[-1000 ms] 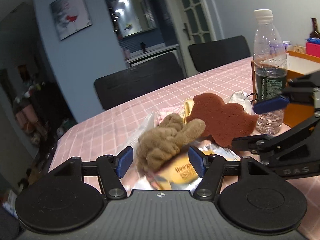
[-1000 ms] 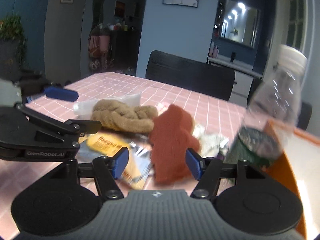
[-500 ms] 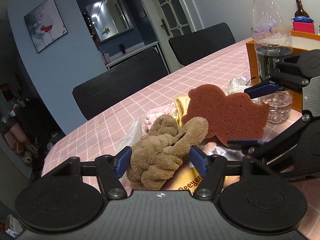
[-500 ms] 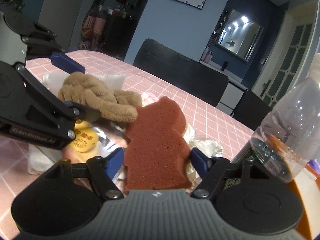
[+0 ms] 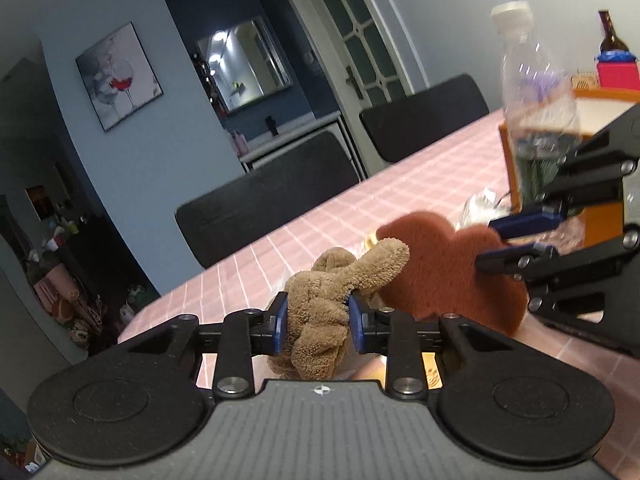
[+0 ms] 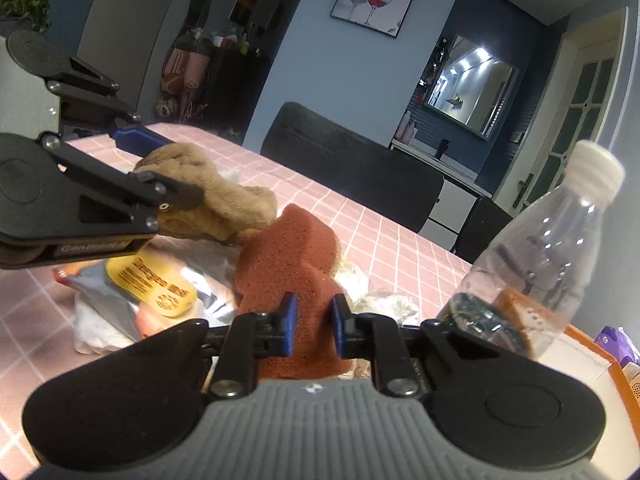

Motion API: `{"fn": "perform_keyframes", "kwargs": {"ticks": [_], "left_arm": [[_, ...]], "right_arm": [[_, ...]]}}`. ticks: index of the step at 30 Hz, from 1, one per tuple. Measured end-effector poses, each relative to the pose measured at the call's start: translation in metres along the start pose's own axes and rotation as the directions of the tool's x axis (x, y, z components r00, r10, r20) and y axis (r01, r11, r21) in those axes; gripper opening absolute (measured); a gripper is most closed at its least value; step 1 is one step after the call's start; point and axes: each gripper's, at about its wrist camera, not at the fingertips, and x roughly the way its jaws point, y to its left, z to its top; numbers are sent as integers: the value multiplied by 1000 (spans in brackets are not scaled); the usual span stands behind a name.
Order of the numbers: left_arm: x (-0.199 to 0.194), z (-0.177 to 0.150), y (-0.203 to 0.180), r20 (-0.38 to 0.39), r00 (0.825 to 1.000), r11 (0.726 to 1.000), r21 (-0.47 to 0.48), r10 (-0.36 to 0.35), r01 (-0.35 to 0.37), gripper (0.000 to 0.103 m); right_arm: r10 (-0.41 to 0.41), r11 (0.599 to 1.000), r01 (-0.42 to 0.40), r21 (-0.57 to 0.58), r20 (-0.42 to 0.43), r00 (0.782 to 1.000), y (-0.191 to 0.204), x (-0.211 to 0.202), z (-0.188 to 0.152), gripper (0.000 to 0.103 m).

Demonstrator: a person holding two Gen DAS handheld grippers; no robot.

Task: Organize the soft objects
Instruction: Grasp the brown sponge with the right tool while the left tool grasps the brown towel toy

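A brown plush toy (image 5: 360, 272) sits between the blue pads of my left gripper (image 5: 318, 320); the jaws are closing and the pads press into its sides. My right gripper (image 6: 314, 326) is also closing, its pads pinching the lower edge of a red-brown sponge (image 6: 288, 256) that stands upright. In the left wrist view the sponge (image 5: 440, 280) is just right of the plush, with the right gripper (image 5: 516, 240) clamped on its right side. In the right wrist view the plush (image 6: 236, 204) hangs left of the sponge in the left gripper (image 6: 160, 168).
A clear water bottle (image 6: 552, 256) stands at the right against an orange box (image 6: 600, 364). Snack packets (image 6: 152, 280) and a crumpled wrapper (image 6: 384, 304) lie on the pink checked table (image 6: 384, 240) under the toys. Black chairs (image 5: 272, 208) line the far edge.
Both pairs of jaws have narrowed from wide apart to pressing on their objects, the left on the plush, the right on the sponge. Both views have rolled slightly.
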Motion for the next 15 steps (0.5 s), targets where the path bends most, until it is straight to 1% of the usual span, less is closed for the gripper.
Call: {"fn": "perform_keyframes", "kwargs": {"ticks": [5,11,15], "left_arm": [[-24,9,-1,38,999,1000,-21,13,-12,34],[-57,15,5,69,998,993,-118,-1,9,34],[-77,13,1,60,998,989,-145,6,3,34]], "right_arm": [[4,1000,-5,17,42,999,-6,-21,3,15],[45,996,-51,74,83,996,-17,-52,0,15],[74,990,-83,110,87,993,-25,-73,-5,15]]}}
